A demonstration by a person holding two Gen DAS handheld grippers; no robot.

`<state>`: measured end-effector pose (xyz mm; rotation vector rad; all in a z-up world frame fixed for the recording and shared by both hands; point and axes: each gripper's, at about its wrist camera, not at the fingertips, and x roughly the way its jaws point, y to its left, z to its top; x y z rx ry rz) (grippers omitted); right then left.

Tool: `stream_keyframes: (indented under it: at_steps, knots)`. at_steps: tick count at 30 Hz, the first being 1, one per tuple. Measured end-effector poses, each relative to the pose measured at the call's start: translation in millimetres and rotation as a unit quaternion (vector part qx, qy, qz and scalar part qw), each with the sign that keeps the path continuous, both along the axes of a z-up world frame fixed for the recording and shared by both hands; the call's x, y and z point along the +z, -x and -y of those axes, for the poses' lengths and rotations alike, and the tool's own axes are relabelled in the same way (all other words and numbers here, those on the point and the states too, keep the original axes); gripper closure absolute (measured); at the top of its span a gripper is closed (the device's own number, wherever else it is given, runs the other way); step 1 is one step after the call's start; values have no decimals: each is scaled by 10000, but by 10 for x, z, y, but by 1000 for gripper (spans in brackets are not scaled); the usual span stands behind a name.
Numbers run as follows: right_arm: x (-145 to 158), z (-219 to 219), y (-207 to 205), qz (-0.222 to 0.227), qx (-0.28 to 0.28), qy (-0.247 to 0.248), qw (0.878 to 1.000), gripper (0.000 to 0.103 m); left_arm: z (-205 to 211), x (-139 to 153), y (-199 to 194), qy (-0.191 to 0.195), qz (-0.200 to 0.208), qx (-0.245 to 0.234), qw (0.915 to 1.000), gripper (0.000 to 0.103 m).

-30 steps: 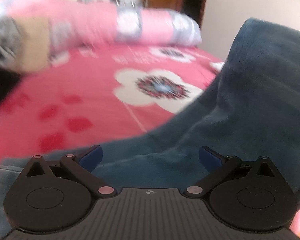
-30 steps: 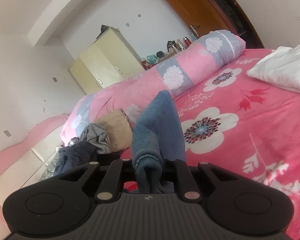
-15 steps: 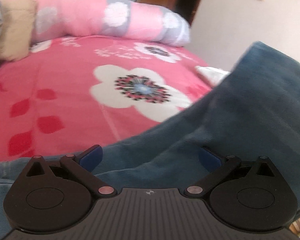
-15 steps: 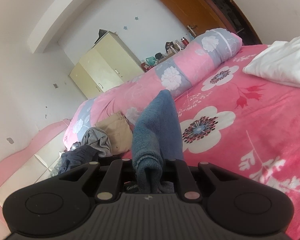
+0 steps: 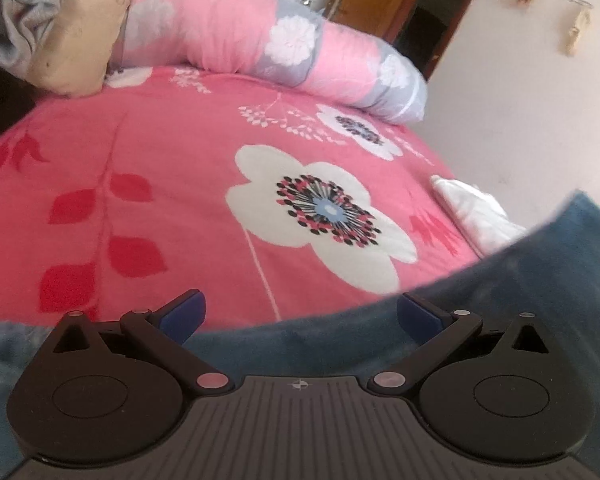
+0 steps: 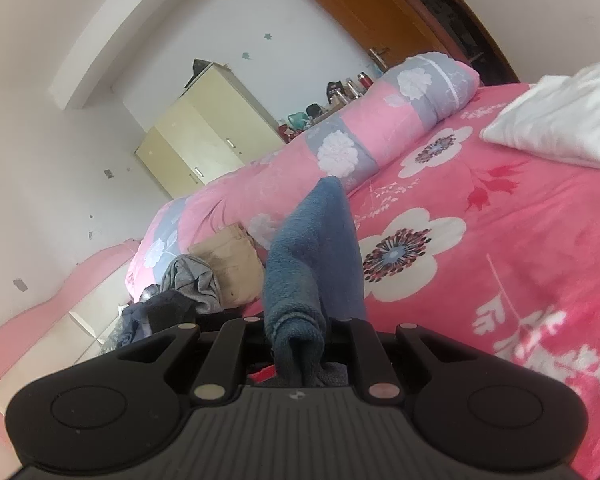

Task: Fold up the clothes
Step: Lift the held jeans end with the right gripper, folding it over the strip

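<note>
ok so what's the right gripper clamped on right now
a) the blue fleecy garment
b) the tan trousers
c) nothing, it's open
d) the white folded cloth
a: in the right wrist view the right gripper has its fingers pinched close on a bunched fold of the blue fleecy garment, which rises between them, while the white folded cloth lies far off on the pink floral bedspread.

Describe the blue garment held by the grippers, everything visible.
The blue garment looks like thick, fleecy teal-blue fabric. The right gripper is shut on a bunched fold of it, which rises as a ridge over the pink floral bedspread. In the left wrist view it drapes beneath the open left gripper and lifts at the right.
</note>
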<state>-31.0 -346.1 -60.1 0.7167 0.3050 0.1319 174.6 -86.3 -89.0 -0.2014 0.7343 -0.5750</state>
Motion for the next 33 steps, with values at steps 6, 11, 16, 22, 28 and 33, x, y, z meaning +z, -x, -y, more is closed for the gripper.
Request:
stream_keyframes:
  at_steps: [6, 11, 16, 22, 28, 33]
  knots:
    - [12, -29, 13, -28, -60, 28, 10000, 90, -82, -43, 640, -573, 539, -467, 9958, 0]
    - [21, -63, 6, -41, -60, 84, 9999, 90, 107, -245, 1218, -1733, 1433, -919, 9701, 0]
    - [19, -86, -7, -80, -67, 103, 9999, 90, 121, -277, 1545, -2015, 2242, -1086, 9473, 0]
    - [51, -105, 7, -84, -63, 147, 9998, 90, -12, -190, 1472, -1814, 2105, -990, 9555, 0]
    - [30, -96, 3, -87, -101, 112, 9998, 90, -34, -159, 1081, -981, 939, -634, 9887, 0]
    - [17, -74, -9, -108, -125, 78, 9998, 90, 84, -262, 1133, -687, 578, -1064, 9903, 0]
